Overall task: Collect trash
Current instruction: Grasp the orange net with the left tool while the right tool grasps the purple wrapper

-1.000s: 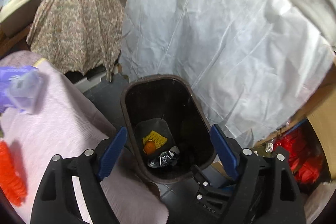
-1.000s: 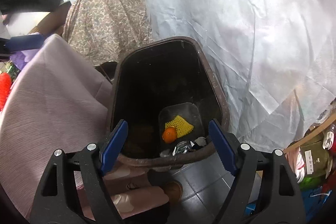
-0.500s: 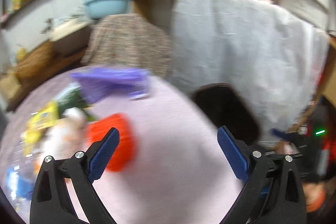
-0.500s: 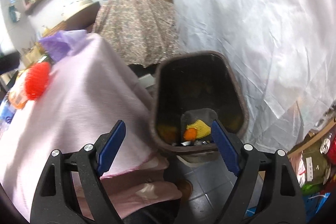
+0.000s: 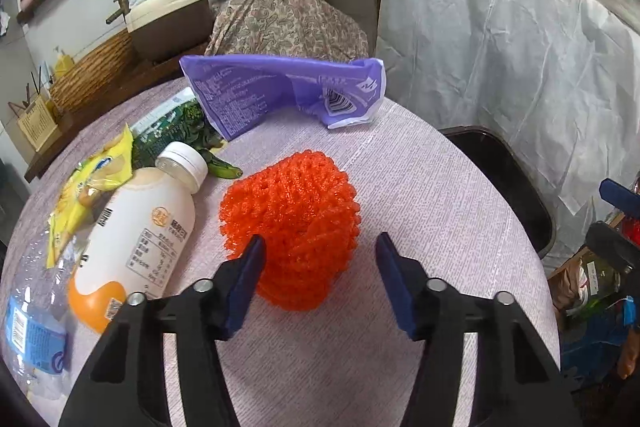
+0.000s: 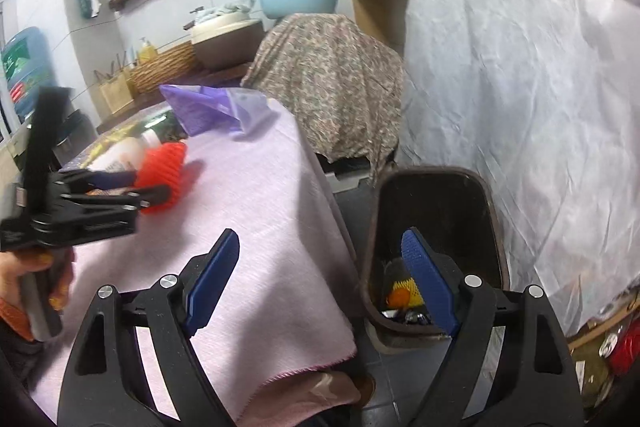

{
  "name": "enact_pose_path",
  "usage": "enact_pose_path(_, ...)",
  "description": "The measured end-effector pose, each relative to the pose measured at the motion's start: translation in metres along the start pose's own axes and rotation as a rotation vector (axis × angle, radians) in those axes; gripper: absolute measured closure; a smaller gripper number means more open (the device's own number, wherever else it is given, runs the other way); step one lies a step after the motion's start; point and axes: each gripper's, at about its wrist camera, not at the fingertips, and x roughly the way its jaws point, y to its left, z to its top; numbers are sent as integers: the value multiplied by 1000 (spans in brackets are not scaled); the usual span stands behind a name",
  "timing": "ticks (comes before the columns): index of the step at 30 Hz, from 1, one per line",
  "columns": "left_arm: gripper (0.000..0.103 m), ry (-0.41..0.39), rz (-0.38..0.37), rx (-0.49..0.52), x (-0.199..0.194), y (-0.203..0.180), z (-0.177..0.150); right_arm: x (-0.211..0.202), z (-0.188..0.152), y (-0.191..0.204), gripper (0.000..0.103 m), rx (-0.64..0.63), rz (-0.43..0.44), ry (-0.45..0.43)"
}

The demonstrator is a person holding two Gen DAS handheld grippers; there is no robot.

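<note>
An orange foam fruit net (image 5: 292,211) lies on the pink-clothed table (image 5: 440,227). My left gripper (image 5: 320,259) straddles its near end and its jaws are closing. The left pad touches the net; the right pad still stands a little off it. The right wrist view shows the same net (image 6: 162,167) with the left gripper (image 6: 132,187) around it, held by a hand. My right gripper (image 6: 320,267) hangs open and empty over the table's edge beside the dark brown bin (image 6: 492,227), which holds an orange and a yellow net (image 6: 400,293).
A purple bag (image 5: 272,91), a green packet (image 5: 180,127), a white milk bottle (image 5: 136,239), a yellow wrapper (image 5: 80,195) and a clear water bottle (image 5: 28,307) lie on the table's left and back. White sheeting (image 5: 500,67) hangs behind the bin (image 5: 520,187).
My left gripper swung from over the bin to the table and now brackets the orange net, jaws narrower. My right gripper rose and pulled back from the bin, still open.
</note>
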Motion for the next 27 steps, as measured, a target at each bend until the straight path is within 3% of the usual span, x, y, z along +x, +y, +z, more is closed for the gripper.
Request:
enact_pose_path(1,65,6,1,-6,2,1,-1,-1,1,3,20,-8,1,-2)
enact_pose_path(3,76,10,-4,-17,3,3,-4,0,5,8,20,-20,6,-6)
enact_pose_path(6,82,7,-25,-41,-3,8,-9,3,14,20,20,-53,41,-4)
enact_pose_path(13,84,-5,-64,-64,-18,14,-12,31,54,65,20,-220,134,-24)
enact_pose_path(16,84,2,-96,-95,-23,19,-17,55,73,90,21,-351,98,-24)
enact_pose_path(20,84,5,-110,-121,-27,25,-24,86,87,114,36,-466,72,-1)
enact_pose_path(24,84,13,-119,-137,-28,29,-30,111,91,139,42,-582,27,19)
enact_pose_path(27,84,19,-130,-152,-27,30,-32,125,92,158,45,-688,-64,-5)
